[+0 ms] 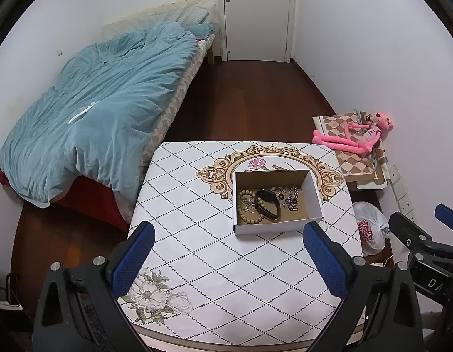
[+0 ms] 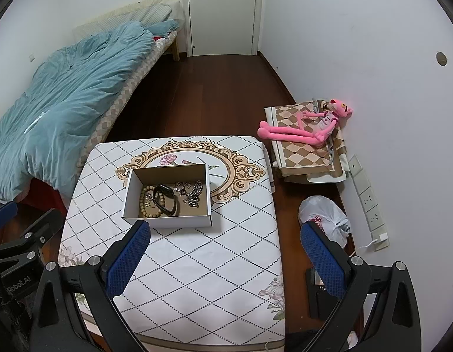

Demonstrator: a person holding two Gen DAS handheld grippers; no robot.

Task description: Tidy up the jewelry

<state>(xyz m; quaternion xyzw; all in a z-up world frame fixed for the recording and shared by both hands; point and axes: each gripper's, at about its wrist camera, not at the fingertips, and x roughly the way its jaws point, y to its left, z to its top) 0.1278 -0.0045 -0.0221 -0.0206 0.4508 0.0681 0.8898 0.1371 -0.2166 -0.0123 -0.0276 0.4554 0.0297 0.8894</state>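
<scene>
One box point(image 1: 313, 198) — two bracelets, one chain; both grippers point(image 1: 229, 242) point(image 2: 225, 240) spread wide, empty.

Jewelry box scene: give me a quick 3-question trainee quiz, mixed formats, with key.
1. True or false: the black band lies inside the cardboard box.
2. Multiple choice: the beaded bracelet sits at which end of the box? A) the end toward the bed B) the end toward the pink plush toy C) outside it
3. Fill in: the left gripper and right gripper are both ____ and hold nothing.

Key: 1 true; 2 A; 3 open
</scene>
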